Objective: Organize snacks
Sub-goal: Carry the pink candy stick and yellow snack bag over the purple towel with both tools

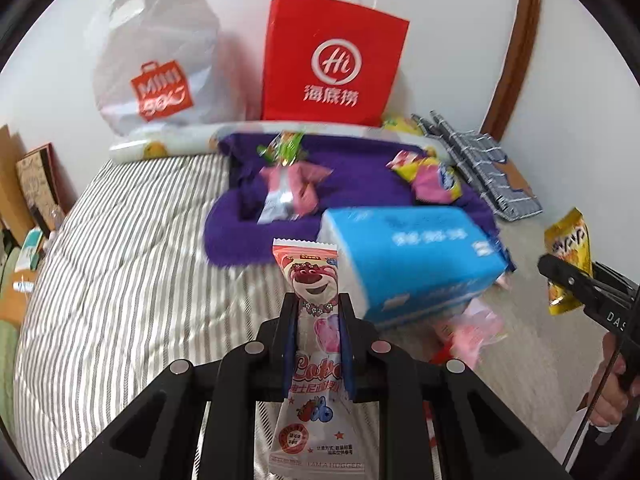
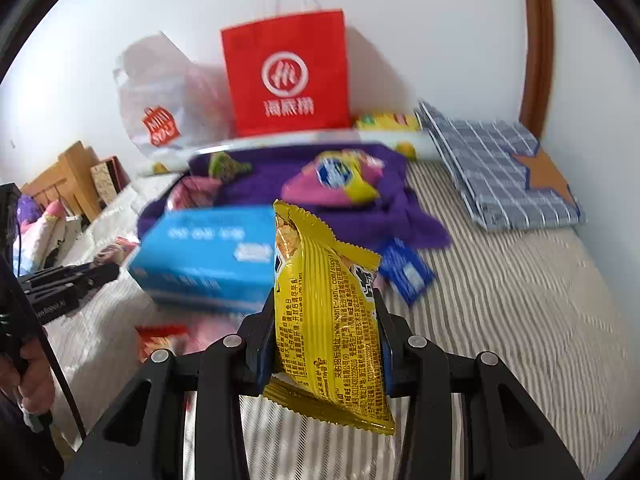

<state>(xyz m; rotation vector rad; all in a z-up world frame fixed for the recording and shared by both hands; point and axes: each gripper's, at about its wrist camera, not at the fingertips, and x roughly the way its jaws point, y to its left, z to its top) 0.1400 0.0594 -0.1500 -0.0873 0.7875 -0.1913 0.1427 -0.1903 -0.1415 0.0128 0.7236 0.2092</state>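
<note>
Left gripper (image 1: 319, 312): jaws clamped on a tall white-and-pink bear-print snack sachet (image 1: 314, 344), held upright above the striped bedcover (image 1: 120, 280).
Right gripper (image 2: 326, 312): jaws pinching a yellow foil snack packet (image 2: 332, 320), held upright.
Behind: blue tissue pack (image 1: 408, 256), purple towel (image 1: 360, 176) with snacks, red paper bag (image 1: 332, 60).

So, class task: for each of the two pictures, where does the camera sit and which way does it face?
Left wrist: on the left gripper, shut on a pink bear snack, facing the red bag; right gripper at the edge.
Right wrist: on the right gripper, shut on a yellow snack, facing likewise; a hand shows.
Shared: red bag, blue box.
</note>
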